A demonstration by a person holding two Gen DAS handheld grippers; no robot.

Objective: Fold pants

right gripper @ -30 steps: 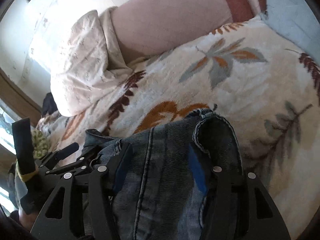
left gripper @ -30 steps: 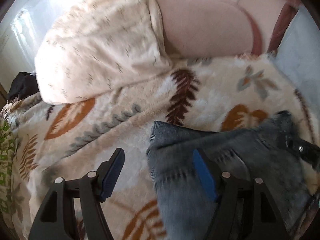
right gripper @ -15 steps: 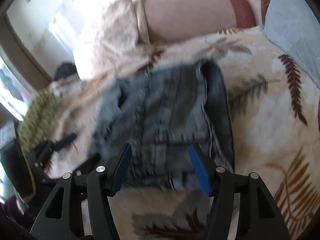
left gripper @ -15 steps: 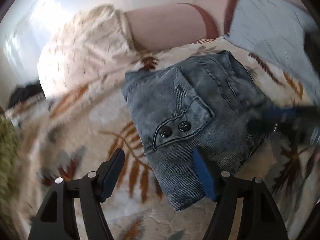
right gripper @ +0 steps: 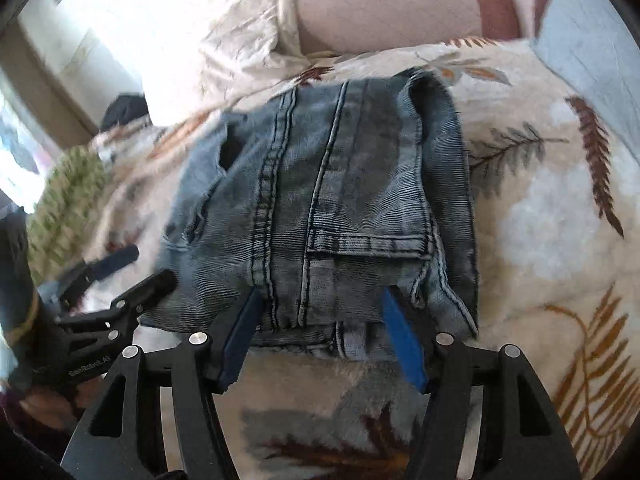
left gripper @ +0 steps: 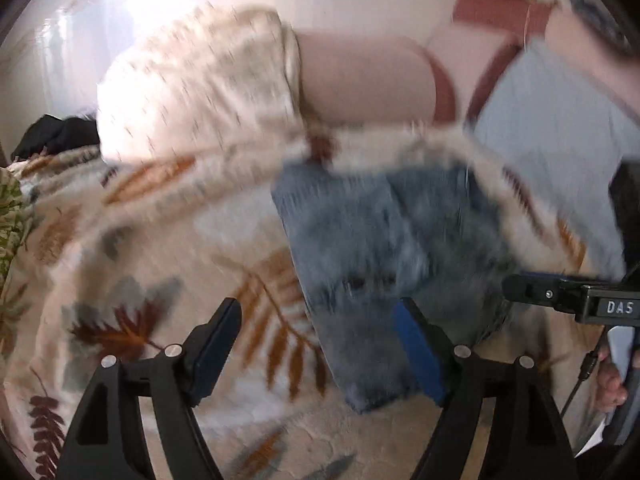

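The folded blue jeans (right gripper: 340,200) lie as a compact pack on the leaf-patterned blanket (right gripper: 540,220); the back pocket and seams face up. My right gripper (right gripper: 322,308) hovers at their near edge, its jaws opening, and the blue pads do not press the denim. In the blurred left wrist view the jeans (left gripper: 380,260) sit right of centre. My left gripper (left gripper: 316,320) is over their near left corner, jaws opening, holding nothing. Each gripper shows in the other's view: the left gripper (right gripper: 140,270), the right gripper (left gripper: 520,284).
A cream printed pillow (left gripper: 200,92) and a pink bolster (left gripper: 368,76) lie behind the jeans. A light blue cushion (left gripper: 552,128) is at the back right. Green patterned cloth (right gripper: 68,192) and a dark garment (left gripper: 56,136) lie at the left edge.
Both grippers have drawn back from the jeans, so the whole folded pack now shows. The right jaws stand wider than before. The left view has swung and blurred.
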